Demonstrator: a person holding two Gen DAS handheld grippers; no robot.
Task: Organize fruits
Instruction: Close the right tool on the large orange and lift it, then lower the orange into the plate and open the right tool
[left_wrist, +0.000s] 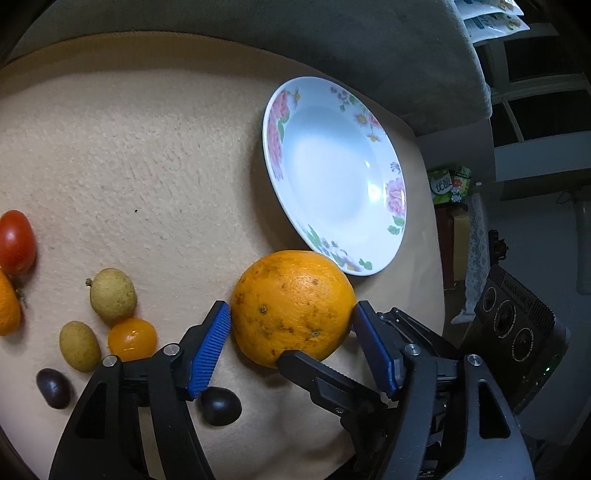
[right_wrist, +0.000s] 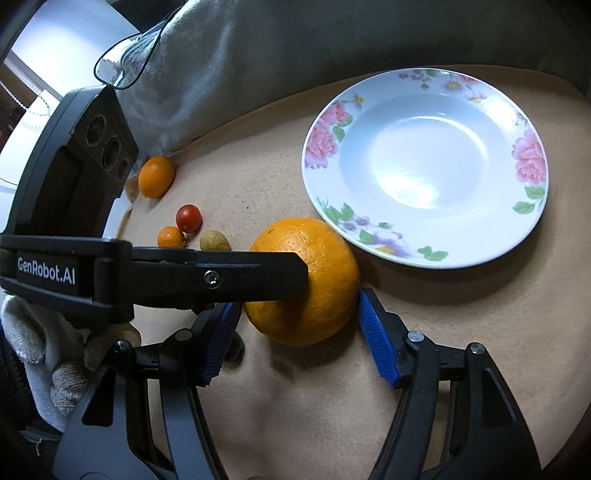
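On the beige textured mat (left_wrist: 147, 155), the large round orange (left_wrist: 291, 306) is sitting just beside the floral white plate (left_wrist: 280, 155), both grippers (left_wrist: 291, 325) (right_wrist: 299, 332) bracketing it unclenched, risking nudging it rolling away.

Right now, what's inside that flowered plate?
Nothing that shows: the flowered plate has a bare white bowl in both views. The big orange sits on the cloth beside its rim, hiding a small bit of it.
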